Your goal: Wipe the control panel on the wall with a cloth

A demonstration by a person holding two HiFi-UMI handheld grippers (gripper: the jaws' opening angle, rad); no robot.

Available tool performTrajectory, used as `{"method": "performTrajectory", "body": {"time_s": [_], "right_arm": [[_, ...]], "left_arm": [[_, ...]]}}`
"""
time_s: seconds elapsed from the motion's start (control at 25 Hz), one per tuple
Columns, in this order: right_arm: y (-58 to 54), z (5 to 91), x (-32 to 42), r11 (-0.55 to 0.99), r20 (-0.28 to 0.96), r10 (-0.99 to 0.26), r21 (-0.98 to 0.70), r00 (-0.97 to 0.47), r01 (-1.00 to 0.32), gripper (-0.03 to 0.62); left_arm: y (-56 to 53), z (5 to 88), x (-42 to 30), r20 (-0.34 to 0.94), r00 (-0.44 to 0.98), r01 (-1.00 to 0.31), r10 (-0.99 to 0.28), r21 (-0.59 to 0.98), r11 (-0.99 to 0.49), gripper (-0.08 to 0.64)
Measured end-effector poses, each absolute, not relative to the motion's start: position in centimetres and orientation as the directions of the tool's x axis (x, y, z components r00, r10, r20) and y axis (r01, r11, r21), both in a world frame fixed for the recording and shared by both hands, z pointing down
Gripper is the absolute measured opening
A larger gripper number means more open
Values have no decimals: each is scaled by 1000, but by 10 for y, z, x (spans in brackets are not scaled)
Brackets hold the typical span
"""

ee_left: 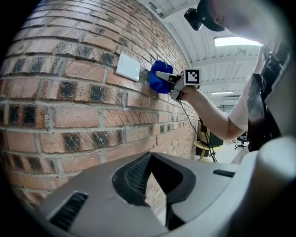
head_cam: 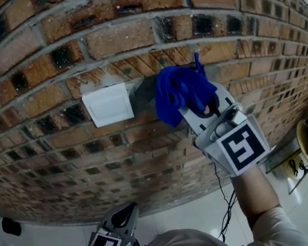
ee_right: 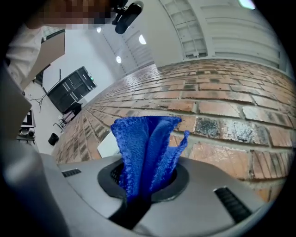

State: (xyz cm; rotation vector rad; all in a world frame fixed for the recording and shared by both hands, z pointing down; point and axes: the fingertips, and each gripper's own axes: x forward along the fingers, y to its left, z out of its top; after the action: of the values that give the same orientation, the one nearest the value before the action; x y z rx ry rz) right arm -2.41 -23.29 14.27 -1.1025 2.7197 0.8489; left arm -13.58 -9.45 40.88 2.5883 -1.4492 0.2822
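Centre frame, the right hand-held gripper (head_cam: 195,103) is clamped on a blue cloth (head_cam: 177,91), held at the brick wall (head_cam: 44,27) just right of the white panel (head_cam: 107,104). The left hand-held gripper (head_cam: 126,211), bottom left, has its jaws together, empty.

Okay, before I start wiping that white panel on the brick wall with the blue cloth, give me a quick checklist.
1. Blue cloth gripped: ok, right tongs are shut on it.
2. Cloth on the white panel: not ok, it sits just right of it.
3. Panel face unobstructed: ok.
4. Left tongs out of the way: ok, low, shut, empty.
5. Cloth pressing the brick wall: cannot tell.
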Motion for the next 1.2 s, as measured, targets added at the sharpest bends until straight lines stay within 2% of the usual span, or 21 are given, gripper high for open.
{"method": "performTrajectory", "body": {"time_s": [0.36,0.64,0.84,1.2], "right_arm": [[-255,137,59,466,-322,-698,474,-639,-747,89],[-283,149,106,402,-307,-773,439,-555,-804,89],[-268,143,97,410,-324,-759,437,-565,-801,89],[-225,146,-8,556,-271,-625,503,-732,-662,89]], "left_arm": [[-102,411,-123,252,532,-840,-809,37,-541,2],[-104,412,-114,255,543,-833,-800,42,-552,1],[-103,411,-116,249,539,-836,-804,45,-547,1],[-97,413,-132,249,517,-851,-819,47,-523,1]]}}
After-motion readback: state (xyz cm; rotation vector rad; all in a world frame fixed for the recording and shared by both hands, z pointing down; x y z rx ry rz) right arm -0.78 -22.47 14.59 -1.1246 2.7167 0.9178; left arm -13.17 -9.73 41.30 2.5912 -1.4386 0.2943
